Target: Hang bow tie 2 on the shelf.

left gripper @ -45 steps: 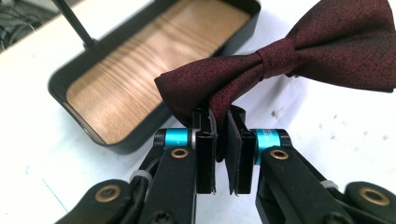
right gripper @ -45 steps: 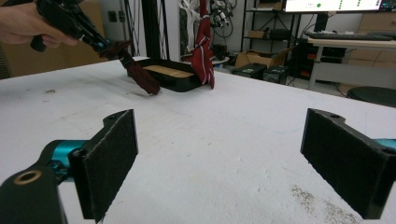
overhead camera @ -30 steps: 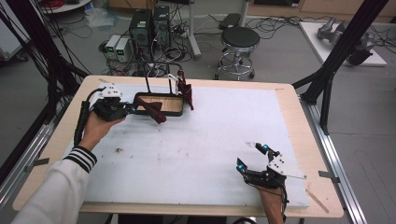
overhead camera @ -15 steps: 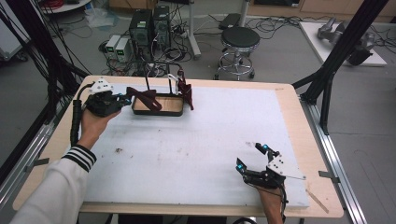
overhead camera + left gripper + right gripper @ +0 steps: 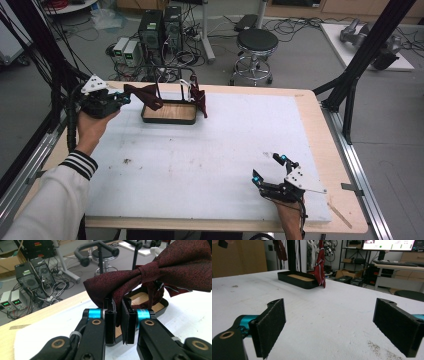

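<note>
burgundy bow tie (image 5: 160,272) is pinched in the left gripper (image 5: 119,315) above the tray (image 5: 169,113); right gripper (image 5: 329,325) rests spread.

No legible text or labels

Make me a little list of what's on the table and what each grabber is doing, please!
left gripper: shut on the dark red bow tie, held above the tray
right gripper: open, holding nothing, low over the white mat
tray: black rim, wooden floor, at the far side of the mat
second dark red tie: hangs from the stand at the tray's right end
</note>
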The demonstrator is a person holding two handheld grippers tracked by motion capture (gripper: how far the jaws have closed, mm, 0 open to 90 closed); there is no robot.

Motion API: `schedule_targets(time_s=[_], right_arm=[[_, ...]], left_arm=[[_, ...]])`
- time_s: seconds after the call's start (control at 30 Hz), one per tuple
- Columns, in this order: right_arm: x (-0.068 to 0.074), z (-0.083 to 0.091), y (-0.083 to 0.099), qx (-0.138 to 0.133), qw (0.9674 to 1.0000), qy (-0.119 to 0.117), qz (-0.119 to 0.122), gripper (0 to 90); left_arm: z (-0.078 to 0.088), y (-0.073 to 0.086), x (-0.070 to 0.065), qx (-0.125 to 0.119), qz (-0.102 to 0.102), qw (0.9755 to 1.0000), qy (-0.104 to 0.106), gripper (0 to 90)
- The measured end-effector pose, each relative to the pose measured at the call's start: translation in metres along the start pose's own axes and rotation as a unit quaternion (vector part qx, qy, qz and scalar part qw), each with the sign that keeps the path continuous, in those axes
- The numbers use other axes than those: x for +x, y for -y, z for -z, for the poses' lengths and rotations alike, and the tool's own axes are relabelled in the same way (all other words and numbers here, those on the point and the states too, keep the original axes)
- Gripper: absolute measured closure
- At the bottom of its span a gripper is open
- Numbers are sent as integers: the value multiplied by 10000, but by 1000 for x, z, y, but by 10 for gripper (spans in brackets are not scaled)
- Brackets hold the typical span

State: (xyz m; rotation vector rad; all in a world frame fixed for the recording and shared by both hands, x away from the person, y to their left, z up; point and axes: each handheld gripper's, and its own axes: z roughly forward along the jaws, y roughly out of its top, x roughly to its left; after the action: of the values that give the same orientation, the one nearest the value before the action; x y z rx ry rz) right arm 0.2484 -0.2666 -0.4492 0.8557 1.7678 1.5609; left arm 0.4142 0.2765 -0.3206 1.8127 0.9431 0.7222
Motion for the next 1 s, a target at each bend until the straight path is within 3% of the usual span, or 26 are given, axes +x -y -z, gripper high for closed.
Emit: schedule_targets(time_s=[0.4,0.73,1.0], right_arm=[[2,0,-1,-101,9999,38,112,102],[2,1,-1,-136,9998,56,108,101],[3,1,1,-177,9997,110,95,102]], left_arm=[[-4,-9,17,-117,213,9995,-180,832],[-10,-11,29,-278,545,9975,-353,832],[-14,-13,35,-341,680,9958,-517,832]])
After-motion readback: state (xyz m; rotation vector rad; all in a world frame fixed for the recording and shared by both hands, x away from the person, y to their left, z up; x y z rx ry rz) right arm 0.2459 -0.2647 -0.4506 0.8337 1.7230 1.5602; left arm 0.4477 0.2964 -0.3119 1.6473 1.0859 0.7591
